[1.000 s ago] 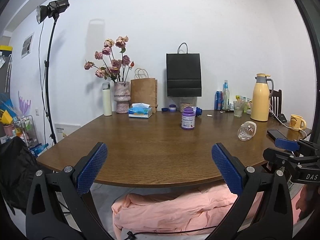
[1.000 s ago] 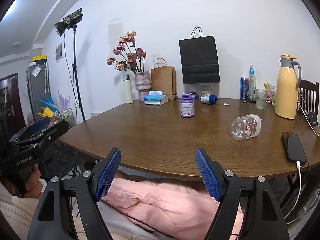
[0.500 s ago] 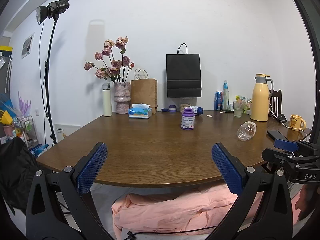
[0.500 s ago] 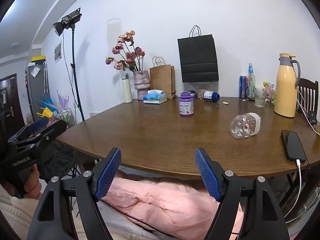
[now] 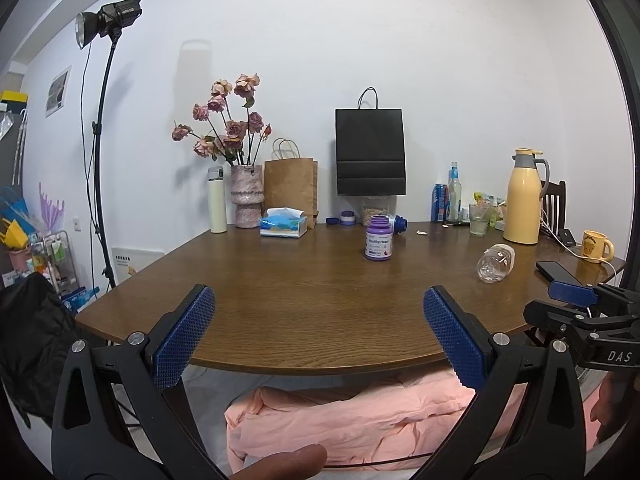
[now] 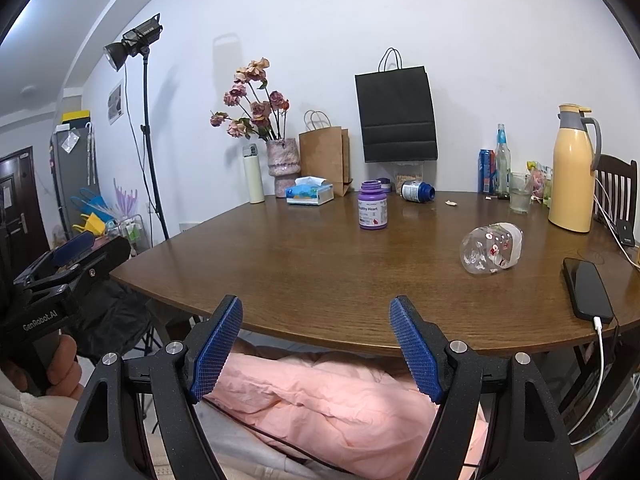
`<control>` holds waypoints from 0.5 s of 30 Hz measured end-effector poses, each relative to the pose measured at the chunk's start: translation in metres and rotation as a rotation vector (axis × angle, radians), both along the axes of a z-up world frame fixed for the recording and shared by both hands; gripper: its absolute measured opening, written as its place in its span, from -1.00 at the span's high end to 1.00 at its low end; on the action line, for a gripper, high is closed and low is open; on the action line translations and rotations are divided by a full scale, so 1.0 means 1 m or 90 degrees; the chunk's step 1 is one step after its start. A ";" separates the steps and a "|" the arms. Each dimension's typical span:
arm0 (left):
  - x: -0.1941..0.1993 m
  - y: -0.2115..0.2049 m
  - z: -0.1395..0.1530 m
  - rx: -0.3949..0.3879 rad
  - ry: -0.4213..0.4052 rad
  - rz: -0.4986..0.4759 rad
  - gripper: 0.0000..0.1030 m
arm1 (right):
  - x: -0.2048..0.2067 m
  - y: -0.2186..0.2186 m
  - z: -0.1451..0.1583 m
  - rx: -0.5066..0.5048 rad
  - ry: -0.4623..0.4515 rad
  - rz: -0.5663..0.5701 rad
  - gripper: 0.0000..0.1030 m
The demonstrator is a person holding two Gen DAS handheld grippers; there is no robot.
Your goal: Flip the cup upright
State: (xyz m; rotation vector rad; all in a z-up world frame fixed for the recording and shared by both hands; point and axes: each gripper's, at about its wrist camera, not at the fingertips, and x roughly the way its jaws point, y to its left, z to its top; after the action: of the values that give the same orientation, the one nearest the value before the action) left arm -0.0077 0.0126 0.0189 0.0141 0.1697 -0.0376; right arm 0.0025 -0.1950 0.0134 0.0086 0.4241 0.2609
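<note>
The dark brown oval wooden table (image 6: 320,280) curves its near edge just in front of both tools, which hang off it over a pink quilted cloth (image 6: 340,392). The left gripper (image 5: 318,336) has its blue ribbed pads spread wide with nothing between them; the right gripper (image 6: 316,344) is likewise parted and empty. A broad bare stretch of wood runs from the near edge to the middle of the table.

The clear glass cup with small red and white prints (image 6: 491,249) lies on its side toward the right part of the table, well apart from both grippers. Its long axis runs level with the surface, slanting from near-left to far-right; the clear end points toward the near edge and the whitish end toward the tall yellow thermos jug (image 6: 572,170) at the far right. A black smartphone on a white cable (image 6: 587,290) lies near the right edge, beside the cup. A purple plastic pill bottle (image 6: 373,205) stands upright nearer the centre. Bags, a vase and a tissue box line the far edge.
</note>
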 end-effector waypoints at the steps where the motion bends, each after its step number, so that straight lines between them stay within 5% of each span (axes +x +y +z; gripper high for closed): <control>1: 0.000 0.000 0.000 0.000 0.000 0.001 -1.00 | 0.000 0.000 0.000 0.000 -0.001 0.001 -0.57; 15: -0.001 -0.002 -0.001 -0.001 0.000 0.003 -1.00 | 0.001 0.001 -0.001 0.001 0.000 0.001 -0.57</control>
State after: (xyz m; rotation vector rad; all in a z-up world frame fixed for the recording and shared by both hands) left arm -0.0088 0.0106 0.0182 0.0125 0.1691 -0.0337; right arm 0.0032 -0.1944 0.0119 0.0097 0.4248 0.2620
